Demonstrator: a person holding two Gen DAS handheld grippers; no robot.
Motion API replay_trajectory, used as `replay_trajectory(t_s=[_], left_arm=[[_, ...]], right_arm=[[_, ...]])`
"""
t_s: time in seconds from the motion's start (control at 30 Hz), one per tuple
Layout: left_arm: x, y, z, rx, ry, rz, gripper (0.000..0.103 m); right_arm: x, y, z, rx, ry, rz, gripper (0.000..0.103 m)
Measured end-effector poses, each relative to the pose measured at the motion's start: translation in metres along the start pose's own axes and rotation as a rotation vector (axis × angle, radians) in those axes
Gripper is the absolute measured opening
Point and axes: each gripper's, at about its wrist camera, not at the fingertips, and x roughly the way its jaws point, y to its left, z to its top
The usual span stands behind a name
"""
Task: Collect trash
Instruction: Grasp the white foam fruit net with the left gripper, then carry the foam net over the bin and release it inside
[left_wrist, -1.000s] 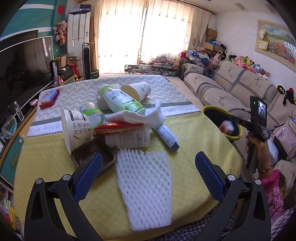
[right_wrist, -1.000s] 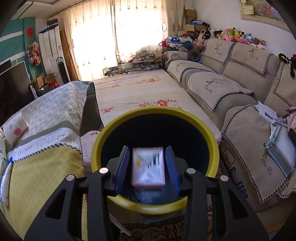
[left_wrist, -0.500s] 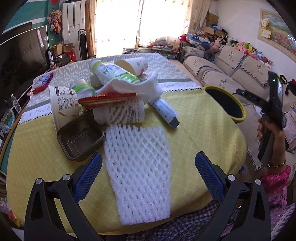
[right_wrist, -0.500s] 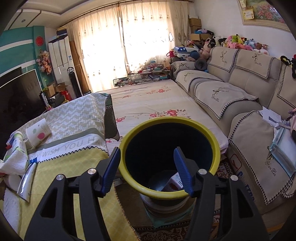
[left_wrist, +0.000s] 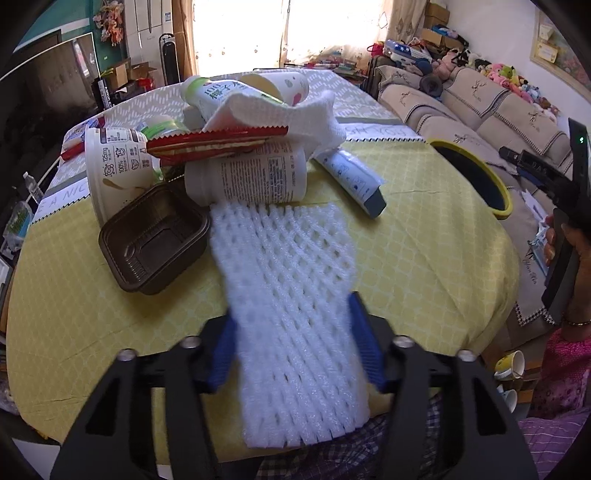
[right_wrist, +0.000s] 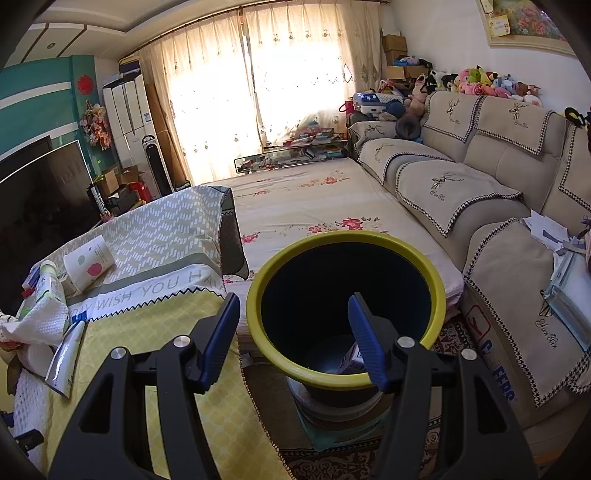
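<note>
Left claw (left_wrist: 291, 339): my blue pads have just been closing and now clamp the near end of the white foam net (left_wrist: 284, 280), one pad on each long edge.
Foam net: it lies flat on the yellow tablecloth (left_wrist: 424, 258), its near end overhanging the table edge toward me, its far end touching a white bottle (left_wrist: 247, 177) lying on its side.
Beside the net: a dark brown plastic tray (left_wrist: 151, 240) sits just left of it; a blue-capped tube (left_wrist: 352, 179) lies to the right, apart from it.
Pile behind: a tipped white tub (left_wrist: 110, 166), a red wrapper (left_wrist: 214, 142) and a white cloth (left_wrist: 280, 114) heap over the bottle.
Right claw (right_wrist: 293, 332): released, jaws apart with nothing between them, hanging over the yellow-rimmed bin (right_wrist: 347, 376).
Bin: it stands on the floor between table and sofa (right_wrist: 480, 177); a small box (right_wrist: 351, 360), possibly a carton, lies at its bottom, half hidden by my right finger.
</note>
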Motion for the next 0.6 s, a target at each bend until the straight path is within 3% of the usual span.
replay_trajectory(t_s=[0.1,0.37,0.6], left_arm=[[-0.008,-0.002,0.002,0.026,-0.033,0.004,0.023],[-0.039,-0.026,0.018,0.128,-0.100,-0.061,0.022],[-0.046,-0.093,0.073,0.276,-0.199,-0.186,0.023]], right_arm=[[-0.002,-0.001,0.000,0.001,-0.003,0.003,0.058],[-0.011,-0.008,0.003,0.015,-0.028,0.006,0.058],[-0.031,-0.041,0.011,0.063,-0.092,-0.077,0.058]])
